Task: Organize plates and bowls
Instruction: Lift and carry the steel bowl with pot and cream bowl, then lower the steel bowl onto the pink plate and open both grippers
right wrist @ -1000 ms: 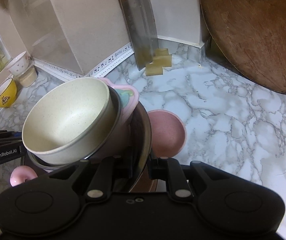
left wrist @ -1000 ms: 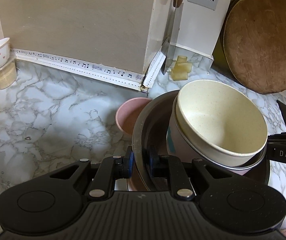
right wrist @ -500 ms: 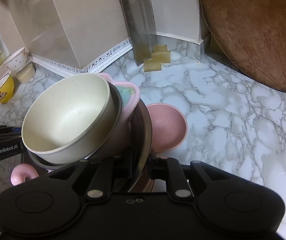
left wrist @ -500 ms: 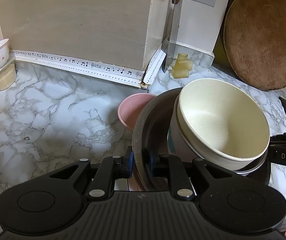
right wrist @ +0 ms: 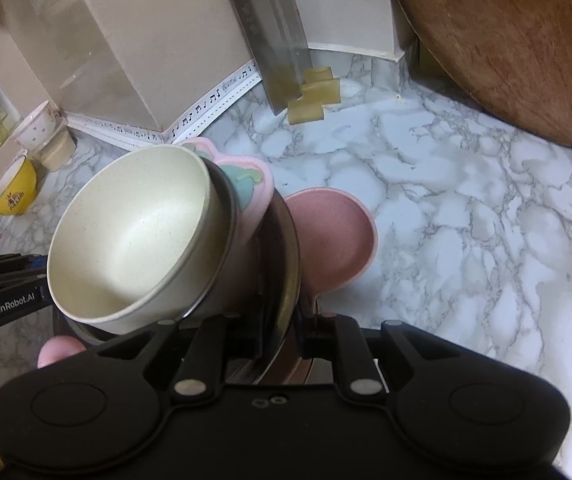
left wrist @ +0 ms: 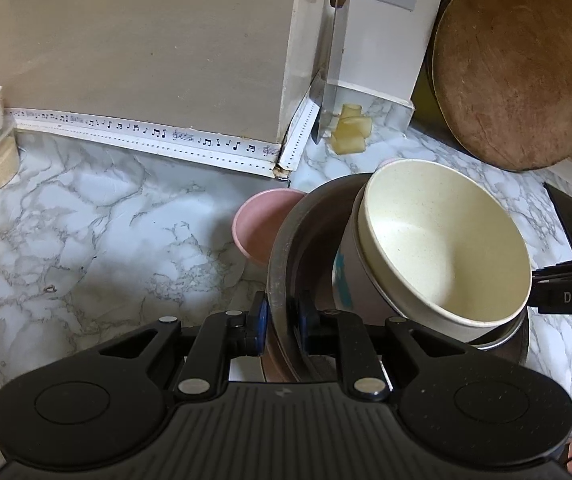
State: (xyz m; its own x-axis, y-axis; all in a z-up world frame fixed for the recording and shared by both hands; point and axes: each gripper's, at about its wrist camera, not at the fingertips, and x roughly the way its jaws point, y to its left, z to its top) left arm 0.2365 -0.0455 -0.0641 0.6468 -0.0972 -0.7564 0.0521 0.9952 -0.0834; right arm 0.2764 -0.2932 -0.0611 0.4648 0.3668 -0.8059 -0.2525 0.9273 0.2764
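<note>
Metal bowl (left wrist: 286,248) rim pinched on opposite sides by left gripper (left wrist: 281,316) and right gripper (right wrist: 286,320), both nearly closed on it. Held cream bowl (left wrist: 446,240) nested on a pink dish (right wrist: 253,184) between the grippers. Sat just beyond the gripped rim, a pink bowl (right wrist: 334,232) on marble counter (left wrist: 105,220); farther off, round wooden board (left wrist: 518,64).
</note>
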